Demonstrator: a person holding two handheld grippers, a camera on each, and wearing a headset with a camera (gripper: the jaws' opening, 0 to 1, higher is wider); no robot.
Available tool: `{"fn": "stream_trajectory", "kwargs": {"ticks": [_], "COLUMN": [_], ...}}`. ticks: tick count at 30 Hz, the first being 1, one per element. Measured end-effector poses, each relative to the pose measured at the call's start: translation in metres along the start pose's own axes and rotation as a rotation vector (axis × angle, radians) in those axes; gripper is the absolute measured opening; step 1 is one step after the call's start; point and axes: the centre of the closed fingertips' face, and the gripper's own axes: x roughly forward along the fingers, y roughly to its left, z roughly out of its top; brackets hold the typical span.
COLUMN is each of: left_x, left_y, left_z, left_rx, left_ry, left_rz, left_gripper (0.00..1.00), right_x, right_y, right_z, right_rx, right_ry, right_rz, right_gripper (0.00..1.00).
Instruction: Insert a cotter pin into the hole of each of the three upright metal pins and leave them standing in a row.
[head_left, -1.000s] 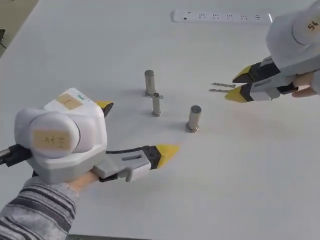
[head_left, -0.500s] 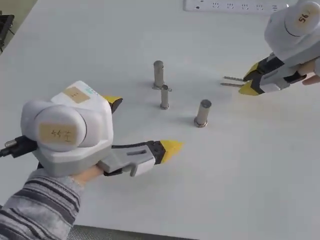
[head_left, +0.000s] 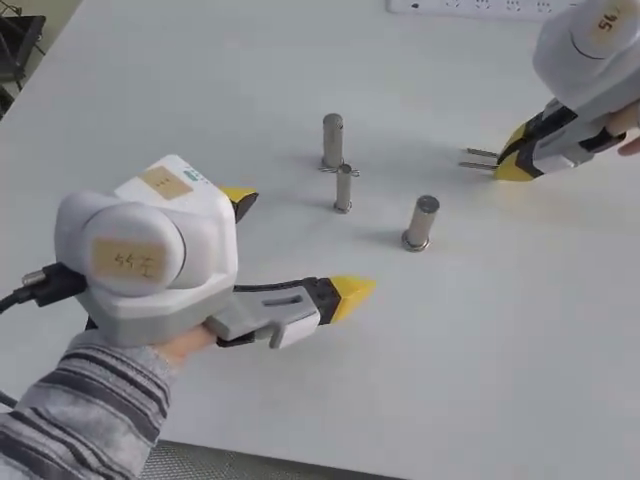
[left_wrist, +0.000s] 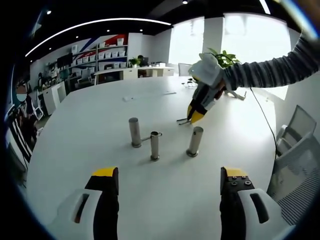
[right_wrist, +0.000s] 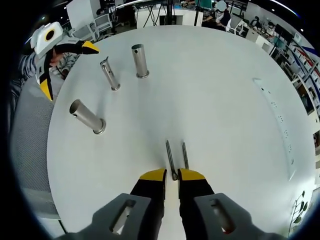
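right gripper (right_wrist: 171, 174): fingers have closed since a second ago, now pinching a cotter pin (right_wrist: 170, 156) on the counter (head_left: 500, 330), far right | left gripper (left_wrist: 169, 172): fingers spread, near side | middle pin (head_left: 343, 190) already cottered, two to go

The table (head_left: 300, 70) in front of me is white, flat and matte. Three metal pins stand upright on it in a loose diagonal row, apart from one another: the far pin (head_left: 332, 140), the middle pin (head_left: 344, 188) and the near pin (head_left: 423, 222). Two cotter pins (head_left: 480, 157) lie side by side to the right of the row. A power strip (head_left: 470, 6) lies along the far edge.
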Motion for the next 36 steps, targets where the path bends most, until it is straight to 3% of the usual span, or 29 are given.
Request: {"fn": "stream_trajectory", "kwargs": {"ticks": [8, 13, 17, 27, 36], "left_x": [0.0, -0.001, -0.002, -0.003, -0.005], "left_y": [0.0, 0.0, 0.001, -0.004, -0.002], "left_z": [-0.001, -0.002, -0.001, 0.004, 0.015], "left_rx": [0.003, -0.004, -0.01, 0.02, 0.023], "left_ry": [0.004, 0.007, 0.006, 0.014, 0.003], "left_rz": [0.001, -0.001, -0.002, -0.016, -0.023], "left_gripper": [0.81, 0.8, 0.79, 0.76, 0.73], "right_x": [0.001, 0.001, 0.001, -0.006, -0.022], "right_y": [0.001, 0.001, 0.004, 0.001, 0.017], "right_z": [0.0, -0.001, 0.003, 0.008, 0.016], "right_rx": [-0.067, -0.088, -0.041, -0.032, -0.053], "right_ry": [0.033, 0.027, -0.027, -0.126, -0.162], "right_rz": [-0.018, -0.027, -0.021, -0.114, -0.155], "right_gripper": [0.0, 0.0, 0.0, 0.0, 0.0]}}
